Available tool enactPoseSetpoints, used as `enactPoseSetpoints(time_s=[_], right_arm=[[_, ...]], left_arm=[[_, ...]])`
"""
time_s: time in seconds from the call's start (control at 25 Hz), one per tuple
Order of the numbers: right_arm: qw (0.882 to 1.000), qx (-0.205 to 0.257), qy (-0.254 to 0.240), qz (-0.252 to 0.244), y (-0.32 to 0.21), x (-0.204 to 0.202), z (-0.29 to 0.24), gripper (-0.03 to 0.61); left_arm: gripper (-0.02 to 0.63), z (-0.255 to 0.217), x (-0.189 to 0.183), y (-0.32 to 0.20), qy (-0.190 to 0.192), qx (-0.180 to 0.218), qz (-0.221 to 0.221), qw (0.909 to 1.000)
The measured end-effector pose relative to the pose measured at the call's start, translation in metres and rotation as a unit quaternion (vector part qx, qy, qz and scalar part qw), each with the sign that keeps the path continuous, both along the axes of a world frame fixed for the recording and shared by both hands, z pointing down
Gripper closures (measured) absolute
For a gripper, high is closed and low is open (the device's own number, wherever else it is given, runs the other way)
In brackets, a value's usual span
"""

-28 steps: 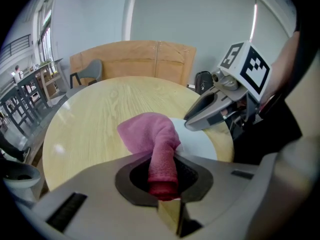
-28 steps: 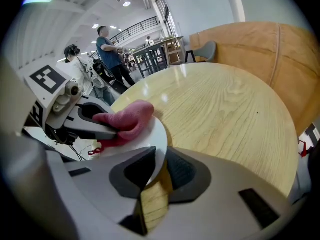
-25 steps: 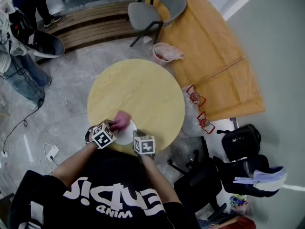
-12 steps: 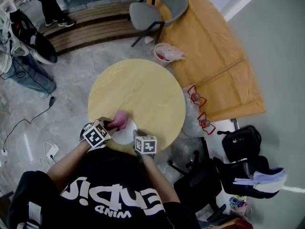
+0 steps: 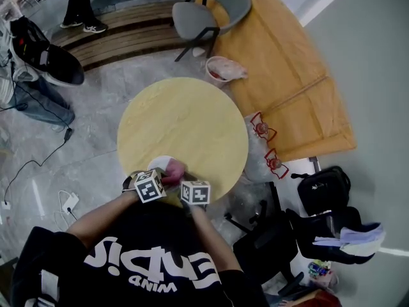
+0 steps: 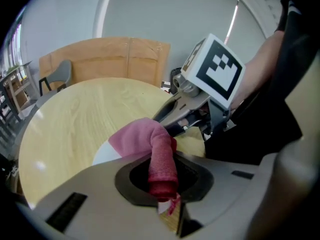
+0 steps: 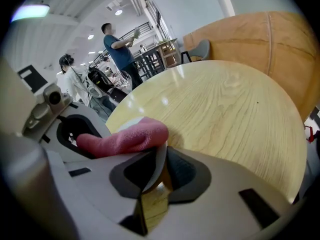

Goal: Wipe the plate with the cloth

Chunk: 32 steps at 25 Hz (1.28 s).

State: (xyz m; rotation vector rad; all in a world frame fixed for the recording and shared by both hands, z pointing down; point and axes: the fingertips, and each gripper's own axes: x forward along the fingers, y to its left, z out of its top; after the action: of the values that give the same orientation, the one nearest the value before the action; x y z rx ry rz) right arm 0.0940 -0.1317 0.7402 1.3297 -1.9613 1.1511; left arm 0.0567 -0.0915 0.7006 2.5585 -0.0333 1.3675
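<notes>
**Cloth [image 6: 150, 144] in the left claw [image 6: 162, 181], plate [image 5: 158, 164] rim in the right claw [image 7: 159, 176]**

The left claw's 2 jaws are closed tight on 1 end of the pink cloth. In the left gripper view the cloth is a rolled strip. Its long axis runs straight out from the jaws, away from the camera, and its far end spreads leftward onto the white plate. In the right gripper view the same roll lies crosswise, with its rounded free end pointing right, just beyond the right claw's tips.

The right claw is partly closed and pinches the plate's near rim. The rim shows there edge-on, as a thin pale sheet standing between the 2 jaws.

The plate sits at the near edge of the round yellow wooden desk [image 5: 185, 120], close to the person's body. The 2 claws are side by side over it.

In the head view only a white crescent of the plate shows, to the left of the cloth. The rest lies under the cloth and the 2 marker cubes. The cubes also hide both claws' tips in that view.

No view settles whether the plate lies flat on the desk or is tipped up at the gripped rim. The left gripper view shows just a white wedge of it beside the cloth.
</notes>
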Motion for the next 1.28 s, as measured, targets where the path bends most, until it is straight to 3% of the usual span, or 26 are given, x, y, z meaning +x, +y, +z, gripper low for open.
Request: enactPoseSetpoints(time_s=[0.32, 0.96, 1.28], right_arm=[[1.0, 0.002, 0.001, -0.006, -0.001, 0.001, -0.006, 0.494], [1.0, 0.002, 0.011, -0.015, 0.001, -0.001, -0.003, 0.494], [1.0, 0.002, 0.009, -0.013, 0.001, 0.0, -0.004, 0.494]], left_arm=[[0.566, 0.019, 0.003, 0.003, -0.027, 0.021, 0.032, 0.9989], [0.566, 0.026, -0.017, 0.002, -0.051, 0.036, 0.017, 0.9979], [0.566, 0.022, -0.03, -0.005, -0.05, 0.027, -0.014, 0.9983]])
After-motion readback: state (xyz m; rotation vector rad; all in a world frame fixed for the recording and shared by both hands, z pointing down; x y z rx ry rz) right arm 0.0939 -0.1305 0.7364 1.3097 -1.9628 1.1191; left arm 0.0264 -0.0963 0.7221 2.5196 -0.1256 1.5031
